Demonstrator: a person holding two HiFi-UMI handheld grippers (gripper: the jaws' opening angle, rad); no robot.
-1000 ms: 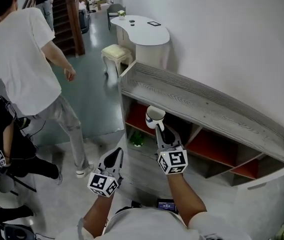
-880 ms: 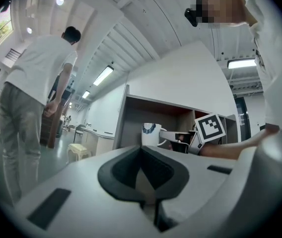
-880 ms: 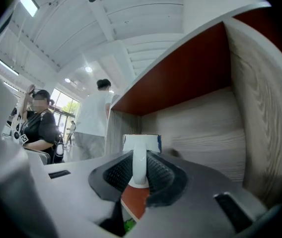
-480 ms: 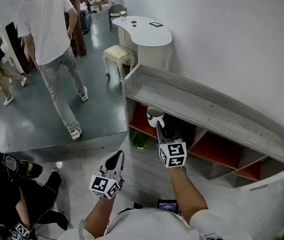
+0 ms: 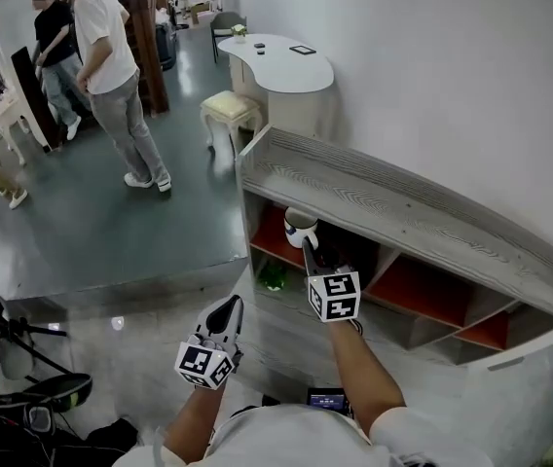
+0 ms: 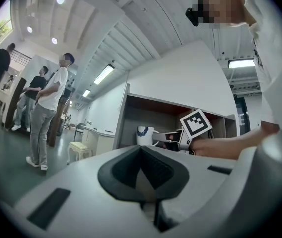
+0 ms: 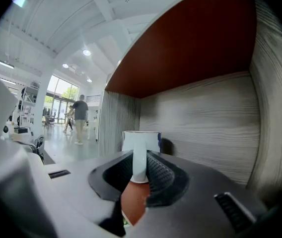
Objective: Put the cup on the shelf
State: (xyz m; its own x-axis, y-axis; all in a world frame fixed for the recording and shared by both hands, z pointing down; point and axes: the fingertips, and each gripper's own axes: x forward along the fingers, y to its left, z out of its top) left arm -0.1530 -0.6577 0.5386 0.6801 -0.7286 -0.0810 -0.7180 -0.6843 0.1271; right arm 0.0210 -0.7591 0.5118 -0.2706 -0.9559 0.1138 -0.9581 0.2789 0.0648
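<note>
A white cup (image 5: pixel 301 227) with a blue pattern hangs in the left compartment of the grey wooden shelf (image 5: pixel 384 202), just under its top board. My right gripper (image 5: pixel 308 247) is shut on the cup's handle (image 7: pixel 139 157), and the cup (image 7: pixel 141 139) stands upright ahead of the right gripper (image 7: pixel 140 171), near the compartment's grey back wall. My left gripper (image 5: pixel 226 311) hangs lower and to the left, shut and empty. In the left gripper view, the left gripper (image 6: pixel 142 175) faces the shelf, with the cup (image 6: pixel 144 135) in the distance.
Red-floored compartments (image 5: pixel 418 285) run to the right. A green object (image 5: pixel 273 276) lies under the left compartment. A white desk (image 5: pixel 281 66) and a stool (image 5: pixel 226 105) stand beyond the shelf. People (image 5: pixel 111 66) stand at the back left. Black gear (image 5: pixel 14 339) lies on the floor at left.
My right gripper has carried the cup a little farther into the left compartment. The person in white has walked off to the back left. My left gripper has hardly moved.
</note>
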